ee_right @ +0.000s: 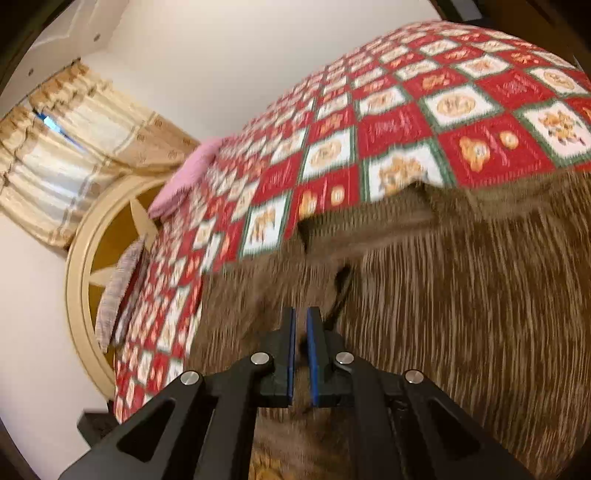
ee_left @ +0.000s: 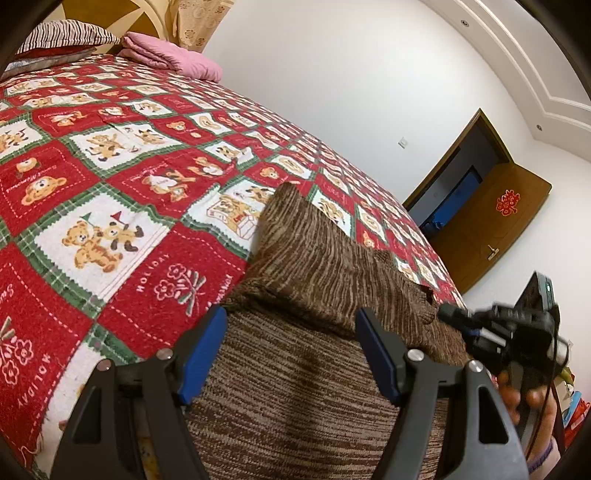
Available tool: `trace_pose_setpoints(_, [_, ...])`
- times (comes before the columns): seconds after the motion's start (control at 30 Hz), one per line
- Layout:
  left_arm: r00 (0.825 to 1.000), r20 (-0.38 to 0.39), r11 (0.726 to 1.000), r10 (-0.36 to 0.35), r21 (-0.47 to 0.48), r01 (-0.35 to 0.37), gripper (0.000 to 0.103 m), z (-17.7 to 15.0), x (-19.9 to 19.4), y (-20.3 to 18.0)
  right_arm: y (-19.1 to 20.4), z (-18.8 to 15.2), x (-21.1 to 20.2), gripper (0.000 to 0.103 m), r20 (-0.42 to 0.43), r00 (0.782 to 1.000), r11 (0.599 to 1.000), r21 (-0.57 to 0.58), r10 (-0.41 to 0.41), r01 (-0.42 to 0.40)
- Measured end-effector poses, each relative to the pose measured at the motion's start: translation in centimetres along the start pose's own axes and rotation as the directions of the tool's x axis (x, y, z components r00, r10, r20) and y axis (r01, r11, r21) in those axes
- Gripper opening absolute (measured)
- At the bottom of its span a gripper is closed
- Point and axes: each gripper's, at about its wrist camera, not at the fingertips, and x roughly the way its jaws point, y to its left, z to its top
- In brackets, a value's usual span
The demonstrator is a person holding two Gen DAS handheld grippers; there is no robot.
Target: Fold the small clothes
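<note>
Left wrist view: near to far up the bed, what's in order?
Left gripper, open → brown striped knit garment → red-and-white teddy-bear patchwork quilt → folded pink blanket → striped pillow.

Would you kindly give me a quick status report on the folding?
Left tool open over the brown sweater. Right tool nearly closed, pinching sweater fabric. Sweater partly folded on the bedspread. Nothing in the way.

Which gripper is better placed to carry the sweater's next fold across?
Right. The right gripper is pinched on the sweater, while the left gripper sits open over it.
</note>
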Motion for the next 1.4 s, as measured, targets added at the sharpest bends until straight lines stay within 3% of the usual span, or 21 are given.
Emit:
trace_pose_setpoints(0.2, [1.0, 0.0, 1.0, 0.001, 0.0, -0.001, 0.075, 0.0, 0.0, 0.0, -0.4, -3.4, 0.7, 0.007, -0.067, 0.997, 0.999, -0.038, -0.032, 0.03])
trace_pose_setpoints(0.27, [1.0, -0.001, 1.0, 0.001, 0.0, -0.001, 0.075, 0.0, 0.0, -0.1, -0.7, -3.6, 0.9, 0.019, -0.062, 0.998, 1.0, -0.011, -0.003, 0.003])
trace_pose_setpoints(0.33, [1.0, 0.0, 1.0, 0.002, 0.001, -0.002, 0.075, 0.0, 0.0, -0.1, -0.9, -3.5, 0.8, 0.046, -0.054, 0.997, 0.998, 0.016, 0.053, -0.053])
trace_pose_setpoints(0.37, [1.0, 0.0, 1.0, 0.002, 0.001, -0.002, 0.075, -0.1, 0.0, -0.1, -0.8, -3.5, 0.9, 0.049, -0.052, 0.996, 0.997, 0.024, 0.074, -0.072])
trace_pose_setpoints(0.47, [1.0, 0.0, 1.0, 0.002, 0.0, -0.002, 0.075, -0.1, 0.0, -0.1, 0.0, -3.7, 0.9, 0.049, -0.043, 0.998, 0.999, -0.006, 0.036, -0.036])
trace_pose_setpoints(0.5, [1.0, 0.0, 1.0, 0.001, 0.0, -0.001, 0.075, 0.0, 0.0, -0.1, 0.2, -3.7, 0.9, 0.042, -0.039, 0.999, 1.0, -0.016, 0.016, -0.017])
trace_pose_setpoints(0.53, [1.0, 0.001, 1.0, 0.001, -0.001, -0.001, 0.075, 0.0, 0.0, -0.1, 0.5, -3.8, 1.0, 0.029, -0.037, 0.999, 1.0, -0.026, -0.002, 0.001])
trace_pose_setpoints(0.6, [1.0, 0.0, 1.0, 0.003, 0.0, -0.003, 0.075, -0.1, 0.0, -0.1, 0.7, -3.7, 1.9, 0.018, -0.062, 0.996, 0.996, -0.061, -0.065, 0.061])
trace_pose_setpoints(0.73, [1.0, 0.0, 1.0, 0.002, 0.0, -0.002, 0.075, -0.1, 0.0, -0.1, 1.0, -3.3, 1.8, 0.008, -0.057, 0.994, 0.992, -0.087, -0.098, 0.092])
trace_pose_setpoints(0.93, [1.0, 0.0, 1.0, 0.004, 0.0, -0.004, 0.076, -0.1, 0.0, -0.2, 3.2, -4.1, -2.7, 0.008, 0.111, 0.975, 0.953, -0.215, -0.193, 0.214])
trace_pose_setpoints(1.07, [1.0, 0.0, 1.0, 0.004, 0.0, -0.004, 0.076, -0.1, 0.0, -0.2, 2.4, -5.6, -1.8, 0.008, 0.089, 0.951, 0.91, -0.274, -0.297, 0.31])
trace_pose_setpoints(1.13, [1.0, 0.0, 1.0, 0.003, 0.0, -0.003, 0.076, -0.1, 0.0, -0.2, 1.2, -6.1, -0.9, 0.008, 0.033, 0.954, 0.919, -0.261, -0.299, 0.297])
trace_pose_setpoints(1.3, [1.0, 0.001, 1.0, 0.003, 0.0, -0.003, 0.076, -0.1, 0.0, -0.2, 0.4, -4.9, -3.0, 0.009, 0.059, 0.97, 0.955, -0.167, -0.237, 0.244])
trace_pose_setpoints(1.37, [1.0, 0.001, 1.0, 0.003, 0.0, -0.003, 0.076, -0.1, 0.0, -0.2, 0.8, -3.6, -3.8, 0.015, 0.103, 0.974, 0.964, -0.158, -0.2, 0.215])
trace_pose_setpoints(1.4, [1.0, 0.001, 1.0, 0.004, 0.001, -0.004, 0.076, -0.1, 0.0, -0.3, 0.8, -2.7, -3.9, 0.04, 0.117, 0.977, 0.97, -0.148, -0.177, 0.193])
